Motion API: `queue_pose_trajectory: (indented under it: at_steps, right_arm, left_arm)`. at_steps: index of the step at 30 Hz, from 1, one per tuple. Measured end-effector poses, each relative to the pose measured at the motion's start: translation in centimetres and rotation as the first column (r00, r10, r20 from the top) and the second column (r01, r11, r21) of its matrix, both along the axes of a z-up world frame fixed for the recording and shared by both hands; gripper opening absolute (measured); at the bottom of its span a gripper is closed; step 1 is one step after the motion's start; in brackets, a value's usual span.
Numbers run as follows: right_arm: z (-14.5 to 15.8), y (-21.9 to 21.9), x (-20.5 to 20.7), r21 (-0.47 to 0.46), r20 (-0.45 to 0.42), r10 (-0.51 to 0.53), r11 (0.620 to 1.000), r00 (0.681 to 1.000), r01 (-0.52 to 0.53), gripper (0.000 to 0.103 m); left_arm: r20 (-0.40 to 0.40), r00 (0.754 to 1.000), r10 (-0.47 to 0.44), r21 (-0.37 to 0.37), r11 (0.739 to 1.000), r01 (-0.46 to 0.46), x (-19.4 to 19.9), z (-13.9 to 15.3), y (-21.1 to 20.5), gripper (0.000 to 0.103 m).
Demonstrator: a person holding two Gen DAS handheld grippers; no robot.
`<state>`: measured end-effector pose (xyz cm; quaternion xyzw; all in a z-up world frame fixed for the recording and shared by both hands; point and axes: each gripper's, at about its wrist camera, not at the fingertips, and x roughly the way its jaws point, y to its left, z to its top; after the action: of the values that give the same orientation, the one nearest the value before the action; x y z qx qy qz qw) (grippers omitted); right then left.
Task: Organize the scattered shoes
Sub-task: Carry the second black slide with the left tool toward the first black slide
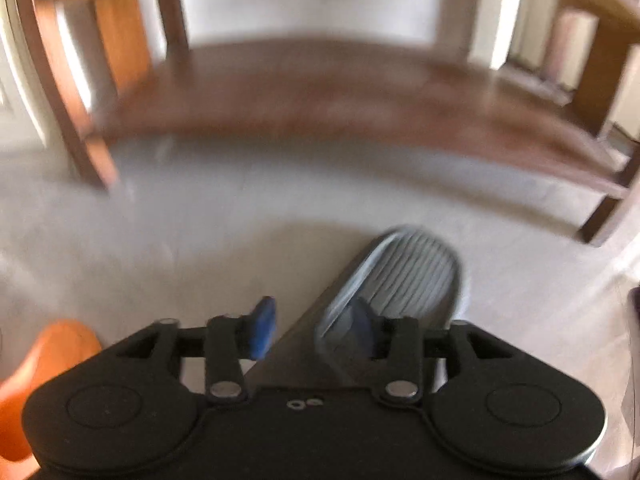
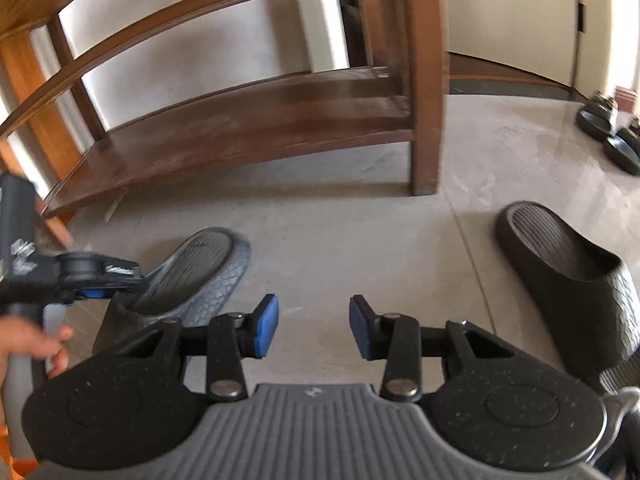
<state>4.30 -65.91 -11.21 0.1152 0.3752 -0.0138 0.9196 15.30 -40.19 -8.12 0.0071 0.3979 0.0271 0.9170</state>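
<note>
Holding: my left gripper (image 1: 312, 330) is clamped on a grey slide sandal (image 1: 404, 276), lifted at 5 o'clock.
Right gripper (image 2: 314, 326): wide, empty.
Left: black slide sandal (image 2: 568, 280) on floor at 3 o'clock; wooden shelf (image 2: 240, 128) bare.

Wooden shelf (image 1: 320, 92): motion-blurred in left wrist view. Grey slipper (image 1: 400, 280): heel hidden behind gripper body. Orange object (image 1: 44, 364): cropped at edge (unidentifiable). Dark items (image 2: 612, 136) far right: too small to tell.
</note>
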Motion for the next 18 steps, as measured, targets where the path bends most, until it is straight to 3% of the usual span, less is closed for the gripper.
queue_pose_trajectory:
  at_steps: [1, 3, 5, 8, 10, 11, 13, 14, 18]
  right_arm:
    - [0.0, -0.4, -0.2, 0.003, 0.002, -0.016, 1.0, 1.0, 0.016, 0.043]
    - [0.1, -2.0, -0.9, 0.004, 0.002, -0.065, 0.998, 0.998, 0.065, 0.043]
    - [0.1, -4.0, -1.7, 0.002, 0.001, -0.124, 0.992, 0.992, 0.124, 0.043]
    - [0.6, -7.2, -3.2, -0.026, 0.005, -0.207, 0.978, 0.978, 0.207, 0.043]
    - [1.2, -9.7, -4.7, -0.052, 0.015, -0.271, 0.961, 0.962, 0.271, 0.043]
    - [1.5, -10.6, -5.4, -0.06, 0.021, -0.294, 0.954, 0.956, 0.294, 0.043]
    - [2.0, -12.2, -6.8, -0.077, 0.033, -0.334, 0.939, 0.942, 0.335, 0.043]
    - [2.3, -12.9, -7.5, -0.085, 0.038, -0.353, 0.931, 0.935, 0.355, 0.043]
    - [2.7, -15.8, -10.6, -0.091, 0.044, -0.435, 0.895, 0.899, 0.437, 0.043]
  left_arm:
    - [0.025, 0.996, -0.091, -0.018, 0.996, 0.092, -0.8, 0.5, -1.6, 0.052]
    - [0.044, 0.96, -0.275, -0.049, 0.96, 0.277, -2.0, 1.1, -5.0, 0.052]
    - [0.047, 0.905, -0.423, -0.101, 0.899, 0.426, -3.0, 1.1, -8.1, 0.051]
    - [0.073, 0.779, -0.623, -0.166, 0.762, 0.626, -4.7, 1.0, -12.8, 0.049]
    - [0.1, 0.706, -0.702, -0.18, 0.685, 0.706, -5.6, 0.8, -15.0, 0.049]
    - [0.12, 0.657, -0.745, -0.181, 0.634, 0.752, -6.0, 0.6, -16.4, 0.049]
    - [0.159, 0.576, -0.802, -0.196, 0.546, 0.814, -6.2, 0.5, -18.4, 0.049]
    - [0.174, 0.526, -0.833, -0.213, 0.489, 0.846, -6.0, 0.4, -19.8, 0.049]
    - [0.195, 0.388, -0.901, -0.225, 0.344, 0.912, -4.4, -0.4, -23.5, 0.05]
